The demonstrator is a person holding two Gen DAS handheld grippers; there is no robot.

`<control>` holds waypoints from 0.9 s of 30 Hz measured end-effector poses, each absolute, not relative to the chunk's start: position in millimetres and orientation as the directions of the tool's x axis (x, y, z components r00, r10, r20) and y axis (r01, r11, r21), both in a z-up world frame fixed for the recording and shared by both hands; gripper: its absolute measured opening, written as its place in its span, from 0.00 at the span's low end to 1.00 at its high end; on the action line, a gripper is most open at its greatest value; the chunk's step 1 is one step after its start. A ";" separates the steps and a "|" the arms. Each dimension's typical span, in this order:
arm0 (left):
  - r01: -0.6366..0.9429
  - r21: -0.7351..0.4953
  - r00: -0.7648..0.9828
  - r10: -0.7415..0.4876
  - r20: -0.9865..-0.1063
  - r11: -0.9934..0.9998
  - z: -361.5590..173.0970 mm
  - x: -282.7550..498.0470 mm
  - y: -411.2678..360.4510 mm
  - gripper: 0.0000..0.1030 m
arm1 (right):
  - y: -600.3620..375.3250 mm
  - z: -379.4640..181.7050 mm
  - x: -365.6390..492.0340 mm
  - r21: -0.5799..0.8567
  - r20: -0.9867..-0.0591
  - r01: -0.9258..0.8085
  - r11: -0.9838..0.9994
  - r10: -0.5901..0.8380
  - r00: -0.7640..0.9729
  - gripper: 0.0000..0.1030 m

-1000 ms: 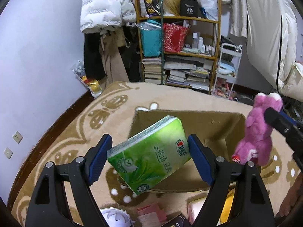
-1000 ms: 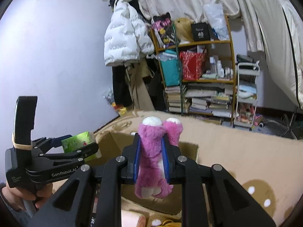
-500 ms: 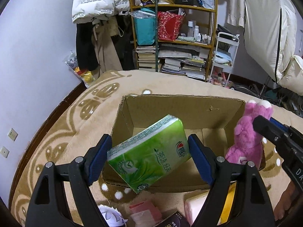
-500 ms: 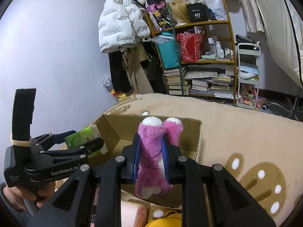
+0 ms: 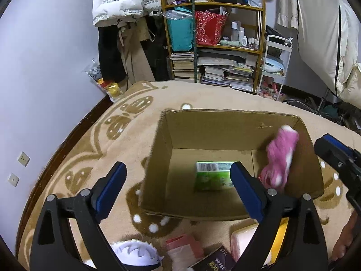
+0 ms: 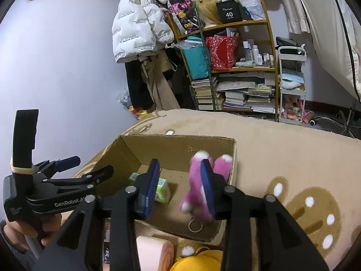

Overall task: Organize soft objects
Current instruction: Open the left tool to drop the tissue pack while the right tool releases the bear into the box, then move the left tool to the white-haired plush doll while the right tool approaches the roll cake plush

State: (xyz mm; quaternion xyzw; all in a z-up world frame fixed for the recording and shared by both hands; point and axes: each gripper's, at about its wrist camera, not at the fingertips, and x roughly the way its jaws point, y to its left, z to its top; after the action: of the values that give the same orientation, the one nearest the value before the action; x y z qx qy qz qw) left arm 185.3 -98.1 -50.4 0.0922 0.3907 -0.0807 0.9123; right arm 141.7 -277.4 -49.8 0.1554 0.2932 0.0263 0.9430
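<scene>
- Resting on the patterned beige rug (image 5: pixel 203 97): an open cardboard box (image 5: pixel 158 158), the largest item and the collecting bin, directly ahead of both grippers.
- Left gripper (image 5: pixel 178 187): jaws spread wide, nothing between them; it hangs over the box's near-left edge.
- Right gripper (image 6: pixel 179 186): jaws parted with a clear gap, nothing gripped; it hangs over the box's near-right corner.
- Pink plush toy (image 6: pixel 200 185): motion-blurred, inside the box by the right wall, just beyond the right gripper's right finger, apparently loose and dropping; long axis roughly upright, a key ring (image 6: pixel 195 227) at its lower end.
- Green tissue pack (image 5: pixel 213 176): lying flat on the box floor, barcode end away from the left gripper, partly hidden behind its right finger.
- Loose items outside the box, nearer than its front wall: pink-white soft block (image 6: pixel 153 251), yellow plush (image 6: pixel 198 260), white patterned piece (image 5: pixel 135 251), pink packet (image 5: pixel 185 246). Judgement: these come next; the block and yellow plush lie below the right gripper, the white piece below the left.
</scene>
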 end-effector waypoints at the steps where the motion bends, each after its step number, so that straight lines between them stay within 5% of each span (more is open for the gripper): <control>1: 0.215 0.113 0.686 -0.068 -0.725 0.970 -47.9 183.2 -95.7 0.93 | -277.8 -47.9 139.7 0.307 -0.544 0.046 0.951 0.136 0.828 0.52; 3: 0.201 0.126 0.692 -0.049 -0.721 0.972 -42.8 178.8 -91.3 0.95 | -278.1 -42.3 134.8 0.306 -0.538 0.060 0.950 0.120 0.834 0.67; 12: 0.179 0.166 0.707 -0.009 -0.707 0.970 -16.6 154.0 -73.2 0.99 | -272.5 -22.1 109.5 0.281 -0.515 0.071 0.957 0.088 0.853 1.00; 27: 0.082 0.123 0.630 0.045 -0.775 0.989 -10.9 119.5 -14.5 0.99 | -256.9 -22.6 74.8 0.264 -0.547 0.075 0.962 0.085 0.833 1.00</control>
State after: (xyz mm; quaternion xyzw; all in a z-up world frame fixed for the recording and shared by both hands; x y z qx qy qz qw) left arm 119.5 -14.5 -10.9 0.0736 0.4300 -0.0104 0.8998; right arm 74.8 -256.9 -22.6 0.1386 0.2891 0.0028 0.9472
